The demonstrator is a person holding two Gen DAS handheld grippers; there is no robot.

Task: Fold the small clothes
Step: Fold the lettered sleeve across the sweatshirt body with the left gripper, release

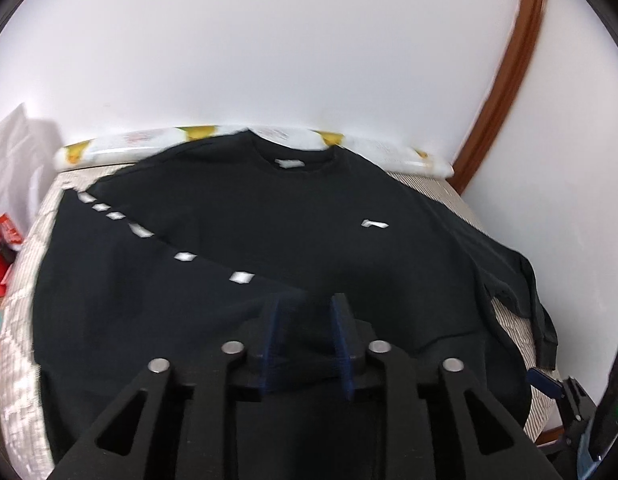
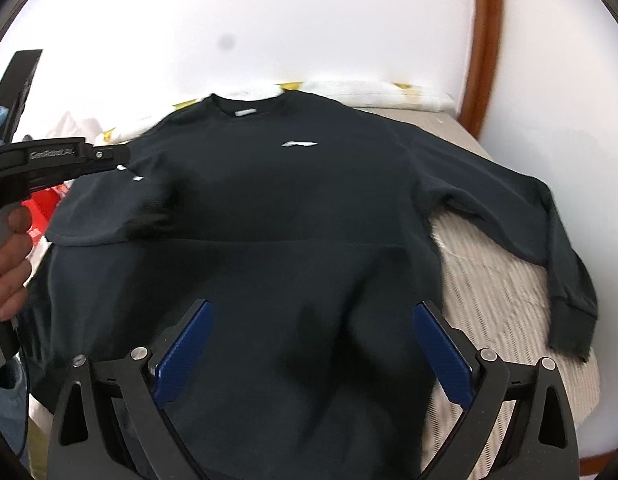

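Note:
A black long-sleeved sweatshirt [image 2: 293, 200] with a small white chest logo [image 2: 300, 144] lies front up on a bed. Its left sleeve [image 1: 157, 240], with white marks, is folded across the body. My left gripper [image 1: 307, 300] is shut on the cuff end of that sleeve, held over the shirt's middle; it also shows at the left of the right wrist view [image 2: 121, 156]. The right sleeve [image 2: 549, 232] lies spread out to the right. My right gripper [image 2: 309, 312] is open and empty over the shirt's lower hem.
The bed has a striped beige cover [image 2: 489, 288] and a white pillow with yellow print [image 1: 373, 148] at the head. White wall behind, a brown wooden frame [image 1: 505, 80] at right. Red and white items [image 1: 5, 232] lie at the bed's left side.

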